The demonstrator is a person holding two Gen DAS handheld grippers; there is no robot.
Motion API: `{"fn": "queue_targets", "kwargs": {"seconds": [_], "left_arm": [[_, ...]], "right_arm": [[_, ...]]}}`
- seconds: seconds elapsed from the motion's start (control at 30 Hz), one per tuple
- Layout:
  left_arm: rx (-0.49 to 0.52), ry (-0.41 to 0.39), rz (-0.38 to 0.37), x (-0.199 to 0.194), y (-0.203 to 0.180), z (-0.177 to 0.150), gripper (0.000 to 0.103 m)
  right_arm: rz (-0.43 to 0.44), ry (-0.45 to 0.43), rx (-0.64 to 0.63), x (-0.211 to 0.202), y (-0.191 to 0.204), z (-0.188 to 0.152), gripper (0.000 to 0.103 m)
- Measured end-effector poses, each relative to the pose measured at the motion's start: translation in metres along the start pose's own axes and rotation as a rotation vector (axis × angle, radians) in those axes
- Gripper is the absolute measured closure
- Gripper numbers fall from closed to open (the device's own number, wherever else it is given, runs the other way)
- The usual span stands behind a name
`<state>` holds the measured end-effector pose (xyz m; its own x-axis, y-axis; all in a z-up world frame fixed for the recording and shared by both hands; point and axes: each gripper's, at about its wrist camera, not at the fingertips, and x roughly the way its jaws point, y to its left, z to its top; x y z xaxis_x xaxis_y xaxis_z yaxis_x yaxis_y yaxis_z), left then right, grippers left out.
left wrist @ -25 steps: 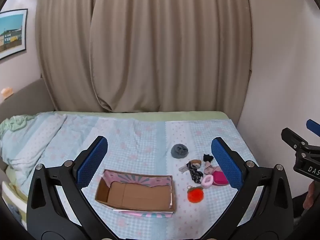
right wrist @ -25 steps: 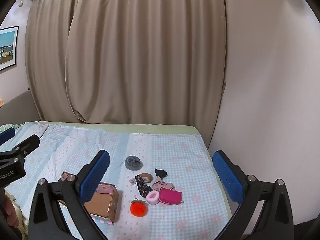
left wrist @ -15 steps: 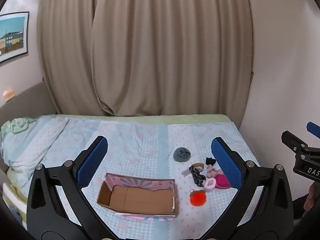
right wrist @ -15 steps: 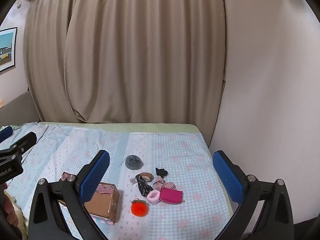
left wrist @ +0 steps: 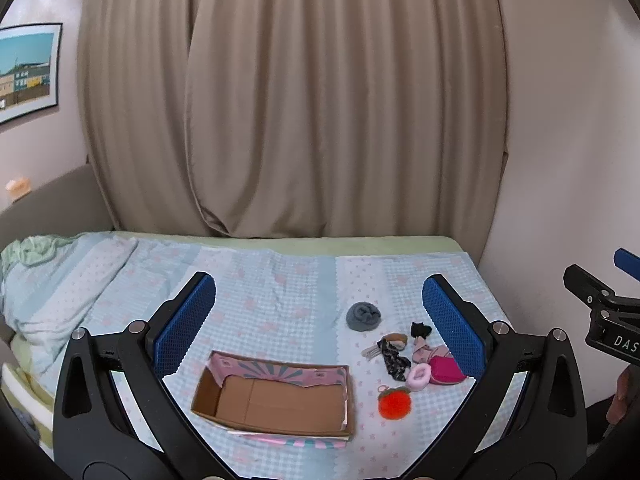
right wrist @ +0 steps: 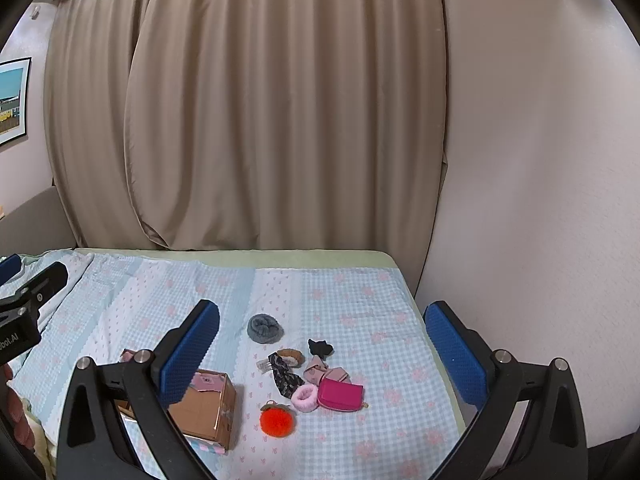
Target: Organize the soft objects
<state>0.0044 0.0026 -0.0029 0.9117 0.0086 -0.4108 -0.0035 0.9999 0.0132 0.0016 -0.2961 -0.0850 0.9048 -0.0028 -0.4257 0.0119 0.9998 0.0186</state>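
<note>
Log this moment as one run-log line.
phase: approach | left gripper: open, holds nothing | right gripper: open, holds nothing | cardboard box: empty | soft items: on bed

The right gripper (left wrist: 616, 320) body reads "DAS"; the left gripper (right wrist: 20, 320) body reads "bot.AI".

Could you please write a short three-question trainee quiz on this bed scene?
1. True or false: the open brown cardboard box already holds soft items.
2. Which lies nearest the camera: A) round grey knitted bundle, B) fluffy orange pom-pom, C) small black bow?
3. What state are the left claw and right claw in?

Key: 1 false, it looks empty; 2 B; 3 both open, holding nothing.
</note>
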Motion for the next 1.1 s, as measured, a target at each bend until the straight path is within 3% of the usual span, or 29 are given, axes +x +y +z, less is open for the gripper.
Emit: {"fn": "queue_targets", "kwargs": {"seconds": [1.1], "left_arm": [[0.022,-0.01,0.009,-0.004,-0.002,-0.006,0.001]], "right_arm": [[0.022,-0.016,0.008,0.015,-0.001,-0.003,0.0]]}}
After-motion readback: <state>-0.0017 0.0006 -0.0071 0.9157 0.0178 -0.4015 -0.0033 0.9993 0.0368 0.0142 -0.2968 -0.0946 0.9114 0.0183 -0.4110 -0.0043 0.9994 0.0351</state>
